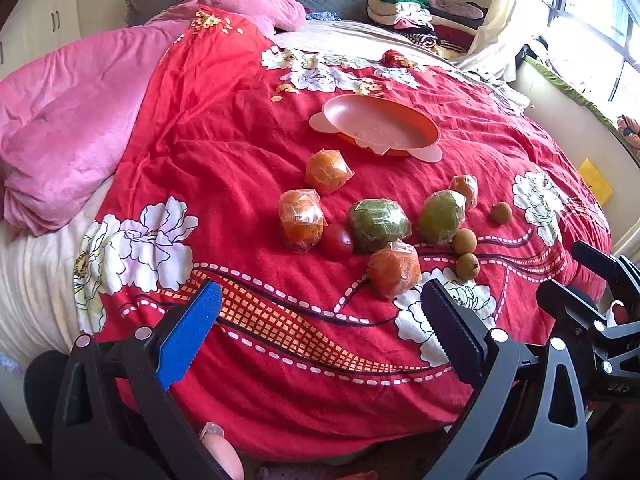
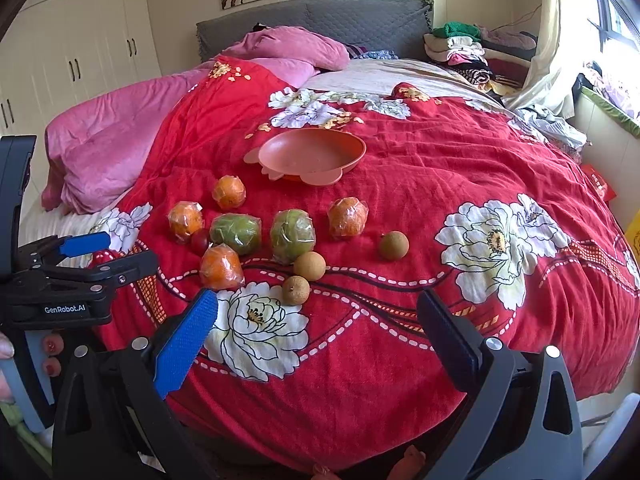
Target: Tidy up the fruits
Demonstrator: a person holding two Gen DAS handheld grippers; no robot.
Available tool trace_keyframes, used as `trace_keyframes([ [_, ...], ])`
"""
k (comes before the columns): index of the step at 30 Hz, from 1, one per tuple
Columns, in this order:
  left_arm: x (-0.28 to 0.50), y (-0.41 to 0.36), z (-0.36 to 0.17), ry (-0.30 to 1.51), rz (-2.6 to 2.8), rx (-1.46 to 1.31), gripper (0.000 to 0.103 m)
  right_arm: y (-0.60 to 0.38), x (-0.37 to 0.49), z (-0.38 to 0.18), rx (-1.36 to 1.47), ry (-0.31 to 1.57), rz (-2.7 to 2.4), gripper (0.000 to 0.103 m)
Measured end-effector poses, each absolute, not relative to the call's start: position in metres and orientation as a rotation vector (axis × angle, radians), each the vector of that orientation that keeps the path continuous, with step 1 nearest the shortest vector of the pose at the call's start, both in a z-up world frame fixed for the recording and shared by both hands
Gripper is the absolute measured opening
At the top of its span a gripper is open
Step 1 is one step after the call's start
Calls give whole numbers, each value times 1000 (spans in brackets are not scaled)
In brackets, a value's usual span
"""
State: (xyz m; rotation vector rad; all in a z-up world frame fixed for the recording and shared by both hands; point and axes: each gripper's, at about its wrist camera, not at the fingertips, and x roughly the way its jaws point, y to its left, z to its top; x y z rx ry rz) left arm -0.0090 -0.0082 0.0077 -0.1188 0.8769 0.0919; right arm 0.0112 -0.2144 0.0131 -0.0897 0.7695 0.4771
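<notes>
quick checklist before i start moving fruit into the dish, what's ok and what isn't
1. Left gripper open, nothing held: ok.
2. Right gripper open, nothing held: ok.
3. Dish holds nothing, sits upright beyond the fruit: ok.
4. Fruit in the dish: not ok, all of it lies on the red bedcover.
5. Nearest wrapped orange has room around it for the fingers: ok.
6. Small red fruit easy to grasp: not ok, wedged between wrapped fruits.
</notes>
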Motion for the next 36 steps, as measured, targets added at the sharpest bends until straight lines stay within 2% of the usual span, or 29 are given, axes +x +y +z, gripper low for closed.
trace_keyframes([
  [36,-8,-11,7,875,78,-119,94,-212,9,12,-102,775,463,99],
])
